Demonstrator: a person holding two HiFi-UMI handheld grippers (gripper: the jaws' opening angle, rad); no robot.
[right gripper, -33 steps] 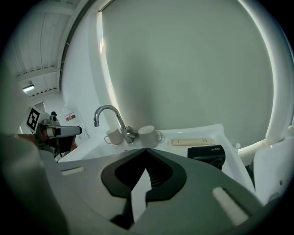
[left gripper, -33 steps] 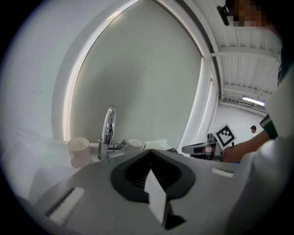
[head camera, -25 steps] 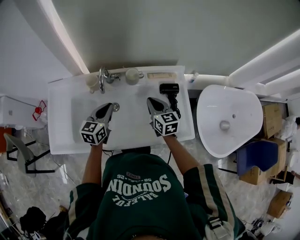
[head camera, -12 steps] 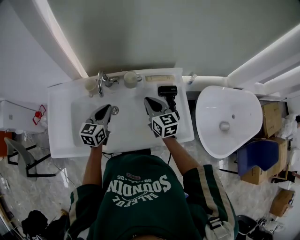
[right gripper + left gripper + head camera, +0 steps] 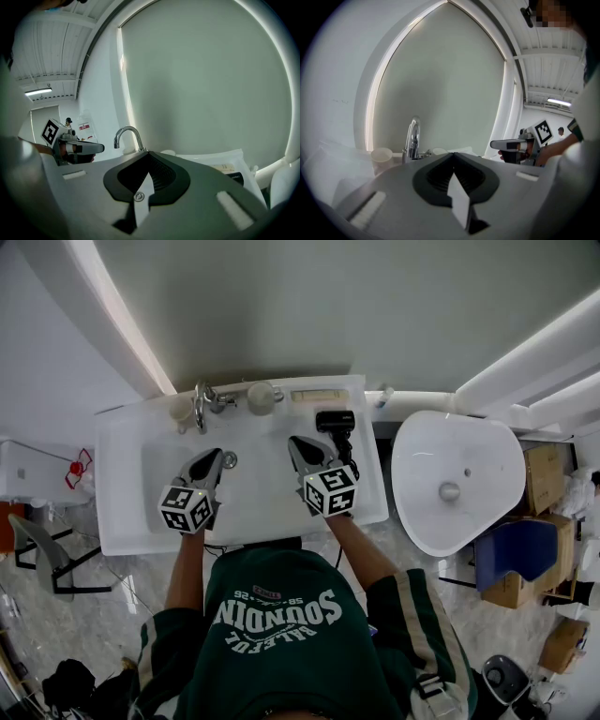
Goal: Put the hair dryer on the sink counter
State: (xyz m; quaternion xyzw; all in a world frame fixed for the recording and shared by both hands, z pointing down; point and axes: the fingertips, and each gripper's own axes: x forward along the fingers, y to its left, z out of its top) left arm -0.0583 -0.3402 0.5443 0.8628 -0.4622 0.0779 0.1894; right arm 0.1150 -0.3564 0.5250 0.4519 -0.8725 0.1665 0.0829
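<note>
The black hair dryer [image 5: 336,422] lies on the white sink counter [image 5: 367,507] at the back right of the basin, its cord trailing toward me. In the right gripper view only its dark end [image 5: 236,177] shows, low at the right. My right gripper [image 5: 293,442] hovers shut and empty just left of the dryer, apart from it; its jaws [image 5: 147,153] meet at a point. Over the basin near the drain, my left gripper [image 5: 216,457] is also shut, with nothing in it [image 5: 452,154]. The right gripper [image 5: 519,145] shows at the right in the left gripper view.
A chrome faucet [image 5: 202,404] stands at the back of the sink between two pale cups [image 5: 182,410] [image 5: 262,396], with a flat bar [image 5: 322,395] to their right. A separate white basin [image 5: 457,479], cardboard boxes [image 5: 544,474] and a blue chair [image 5: 514,554] are on the right.
The head view shifted slightly a second ago. Both grippers stay shut in about the same places, and the hair dryer has not moved on the counter.
</note>
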